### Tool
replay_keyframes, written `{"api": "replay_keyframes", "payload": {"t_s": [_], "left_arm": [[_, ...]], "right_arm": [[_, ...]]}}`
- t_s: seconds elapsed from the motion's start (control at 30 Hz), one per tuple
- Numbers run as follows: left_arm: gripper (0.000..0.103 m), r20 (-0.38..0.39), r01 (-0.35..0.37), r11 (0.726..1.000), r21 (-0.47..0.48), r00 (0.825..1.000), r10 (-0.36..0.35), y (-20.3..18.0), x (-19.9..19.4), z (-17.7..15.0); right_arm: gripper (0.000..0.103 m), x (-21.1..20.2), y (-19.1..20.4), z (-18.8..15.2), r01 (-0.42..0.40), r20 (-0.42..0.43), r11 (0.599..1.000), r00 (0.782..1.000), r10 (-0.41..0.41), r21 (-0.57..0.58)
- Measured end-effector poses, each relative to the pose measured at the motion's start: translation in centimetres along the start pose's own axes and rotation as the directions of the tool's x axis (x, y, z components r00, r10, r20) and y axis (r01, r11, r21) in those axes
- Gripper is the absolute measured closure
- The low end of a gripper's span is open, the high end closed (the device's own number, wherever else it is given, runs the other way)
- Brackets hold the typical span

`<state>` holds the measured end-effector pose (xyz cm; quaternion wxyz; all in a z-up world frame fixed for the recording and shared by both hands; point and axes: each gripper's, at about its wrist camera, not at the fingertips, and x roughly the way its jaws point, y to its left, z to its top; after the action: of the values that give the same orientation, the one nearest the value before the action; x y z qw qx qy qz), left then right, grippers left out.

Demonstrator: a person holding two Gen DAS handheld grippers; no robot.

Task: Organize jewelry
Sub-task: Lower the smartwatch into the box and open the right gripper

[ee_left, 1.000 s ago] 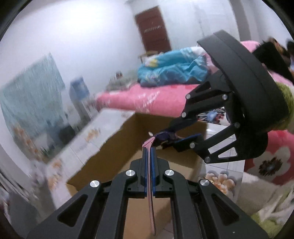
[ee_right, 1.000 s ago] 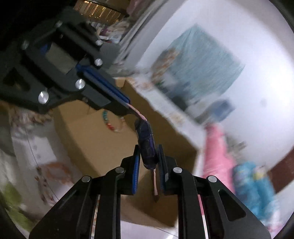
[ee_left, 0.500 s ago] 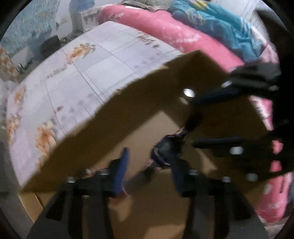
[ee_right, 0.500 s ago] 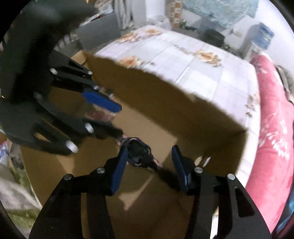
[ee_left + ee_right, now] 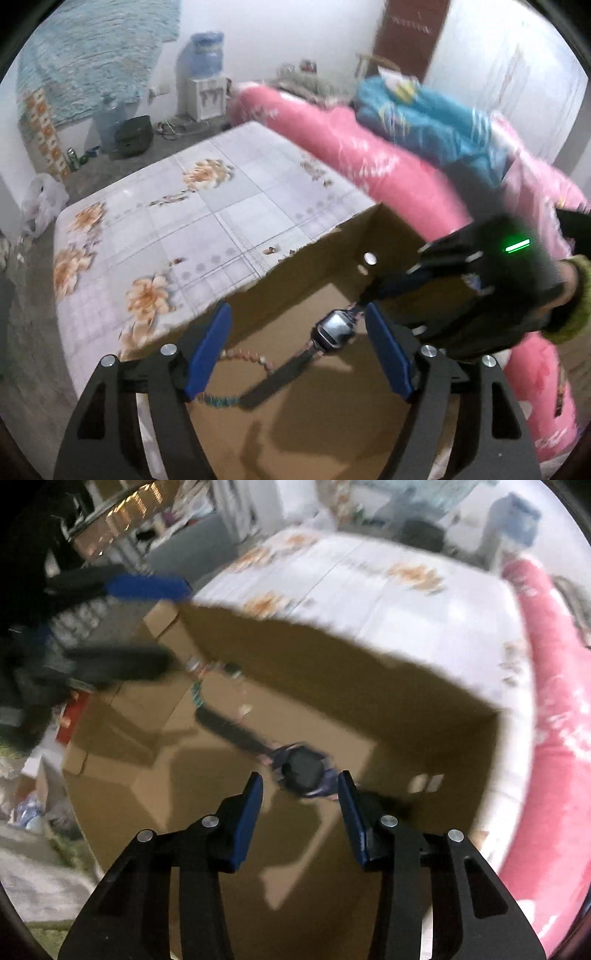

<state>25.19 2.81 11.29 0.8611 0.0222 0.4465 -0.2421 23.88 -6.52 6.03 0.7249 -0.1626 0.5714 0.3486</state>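
A dark wristwatch (image 5: 334, 330) with a pink-lined strap lies on the floor of an open cardboard box (image 5: 332, 424); it also shows in the right wrist view (image 5: 303, 770). A beaded bracelet (image 5: 240, 360) lies beside it in the box and shows blurred in the right wrist view (image 5: 197, 694). My left gripper (image 5: 297, 356) is open above the box, holding nothing. My right gripper (image 5: 299, 812) is open just above the watch, not touching it. The right gripper's body (image 5: 480, 288) shows at the right of the left wrist view.
The cardboard box (image 5: 424, 709) stands against a low table with a flowered tile-pattern cloth (image 5: 184, 221). A pink bed (image 5: 388, 166) with a blue blanket lies behind. A water dispenser (image 5: 205, 88) stands at the wall. The left gripper (image 5: 110, 627) shows blurred at left in the right wrist view.
Both grippers held the watch a second ago. Both have opened, and the watch now lies on the box floor. The left gripper has pulled back and up.
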Motion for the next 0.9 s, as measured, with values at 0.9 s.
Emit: {"api": "replay_keyframes", "payload": {"t_s": [0.9], "left_arm": [[0.024,0.228,-0.029,0.977,-0.212,0.971,0.078,0.4,-10.9,-16.7]], "right_arm": [[0.075,8.5,10.2,0.1,0.243,-0.045,0.682,0.926,-0.375,-0.69]]}}
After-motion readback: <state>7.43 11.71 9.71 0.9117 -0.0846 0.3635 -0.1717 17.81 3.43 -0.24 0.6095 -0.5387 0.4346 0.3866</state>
